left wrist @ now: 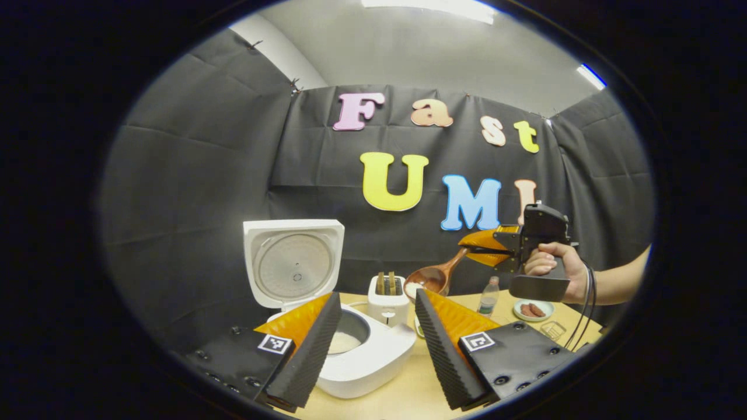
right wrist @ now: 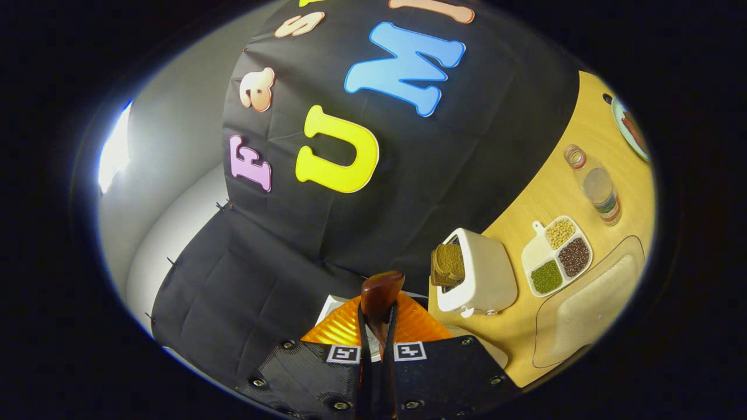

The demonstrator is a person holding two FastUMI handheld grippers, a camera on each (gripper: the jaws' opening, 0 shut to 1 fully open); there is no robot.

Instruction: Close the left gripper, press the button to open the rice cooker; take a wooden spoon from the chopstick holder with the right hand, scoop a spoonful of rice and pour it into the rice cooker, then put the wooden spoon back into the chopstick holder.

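Observation:
The white rice cooker [left wrist: 373, 361] stands with its lid [left wrist: 292, 262] raised, and pale rice lies in its pot [left wrist: 345, 341]. My left gripper [left wrist: 378, 298] hovers open just in front of it, one finger on each side of the pot. To the right and higher, a hand holds my right gripper [left wrist: 480, 249], shut on the handle of the wooden spoon [left wrist: 430, 277]; its bowl carries white rice, above the table right of the cooker. In the right gripper view the spoon [right wrist: 380, 294] points away between the closed fingers of my right gripper [right wrist: 379, 329].
A white toaster [left wrist: 388, 302] [right wrist: 475, 277] with bread slices stands behind the cooker. Right of it are a small bottle [left wrist: 489, 296] [right wrist: 595, 186], a plate of sausages [left wrist: 533, 310], a divided dish of beans [right wrist: 557, 256] and a clear tray of rice [right wrist: 589, 303].

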